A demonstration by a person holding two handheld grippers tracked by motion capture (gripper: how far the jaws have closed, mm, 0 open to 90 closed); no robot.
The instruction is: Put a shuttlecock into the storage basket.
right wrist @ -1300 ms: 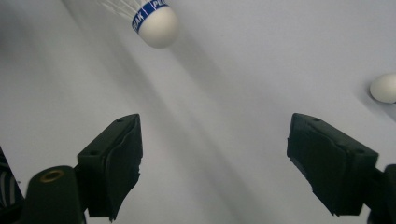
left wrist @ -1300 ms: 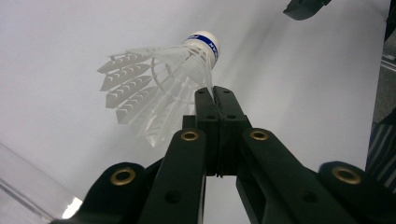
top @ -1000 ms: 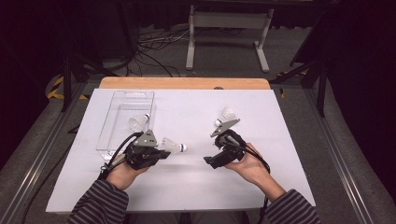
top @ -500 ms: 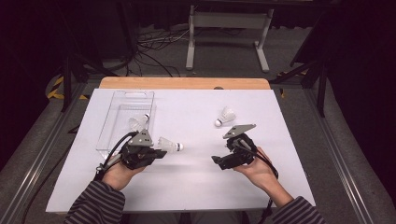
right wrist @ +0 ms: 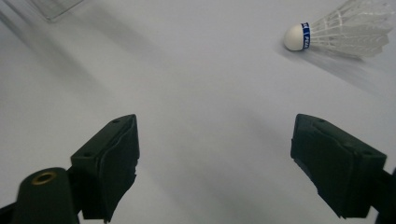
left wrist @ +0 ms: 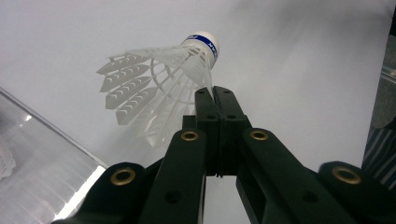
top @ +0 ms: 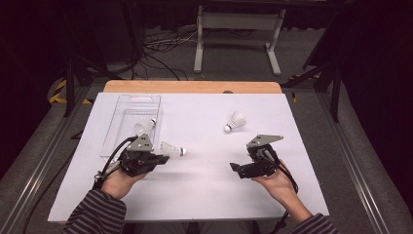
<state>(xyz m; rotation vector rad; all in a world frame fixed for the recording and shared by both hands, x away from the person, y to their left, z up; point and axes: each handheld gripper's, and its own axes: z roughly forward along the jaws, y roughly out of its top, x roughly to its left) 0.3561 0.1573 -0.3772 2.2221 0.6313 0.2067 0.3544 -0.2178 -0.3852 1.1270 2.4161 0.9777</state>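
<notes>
We pinch one shuttlecock (top: 171,148) by its skirt in our left hand-held gripper (top: 163,158); our right hand-held gripper (top: 234,168), jaws wide, sits near the second shuttlecock (top: 234,122).

This is looking like a lab or recording studio set up for filming handling work, not a home or shop. A tabletop (top: 204,195) covered in a plain white sheet is sitting in a dark room, with black curtains or shadowed walls closing in on all sides. Grey carpet (top: 350,161) is running around it, and metal rails (top: 44,161) are flanking it on both sides. Loose cables (top: 156,53) are trailing across the floor behind, next to a bare metal stand (top: 236,34). Yellow-and-black hazard tape (top: 61,92) is marking the floor at the left, and black stand legs (top: 70,83) are rising into the dark.
</notes>
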